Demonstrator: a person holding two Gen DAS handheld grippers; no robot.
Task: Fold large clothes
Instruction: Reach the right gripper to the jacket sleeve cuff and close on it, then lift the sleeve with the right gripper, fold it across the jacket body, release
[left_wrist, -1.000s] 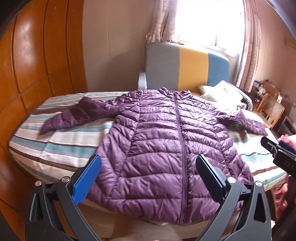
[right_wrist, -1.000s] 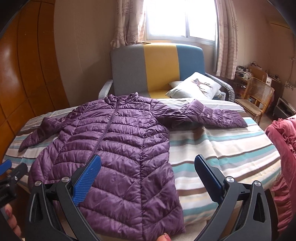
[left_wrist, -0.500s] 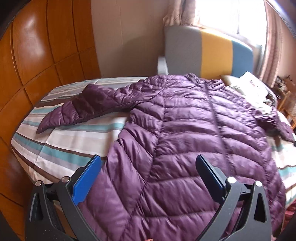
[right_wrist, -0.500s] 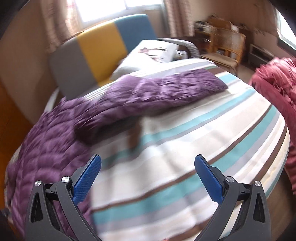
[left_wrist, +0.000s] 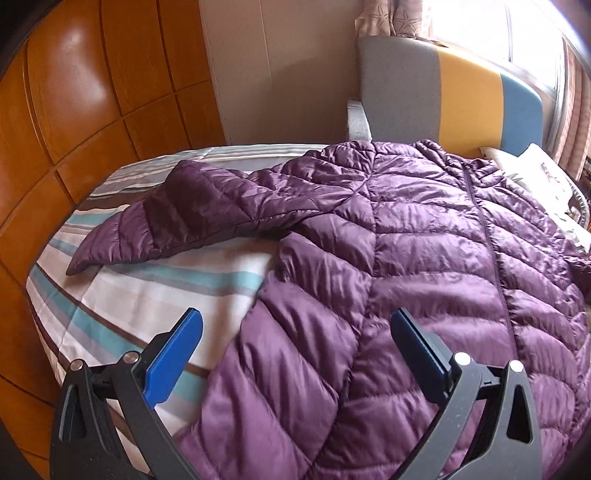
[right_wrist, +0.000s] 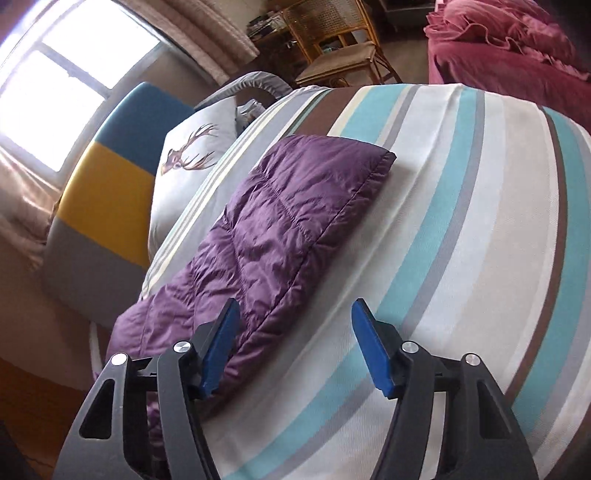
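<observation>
One jacket (left_wrist: 406, 258), one pillow (right_wrist: 192, 155), two tongs (left_wrist: 295, 354).

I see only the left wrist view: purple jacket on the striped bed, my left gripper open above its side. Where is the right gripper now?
Observer: The right gripper is at the jacket's other sleeve, on the side your view cuts off.
Operator: Does it hold the sleeve?
Observer: Not yet. Its jaws are closing, with the sleeve's edge between them; the pads do not press it.
Operator: How does that sleeve lie?
Observer: Flat and straight on the striped bed cover, its cuff pointing away from the gripper.
Operator: Anything beside it?
Observer: A deer-print pillow lies past the bed's edge.
</observation>
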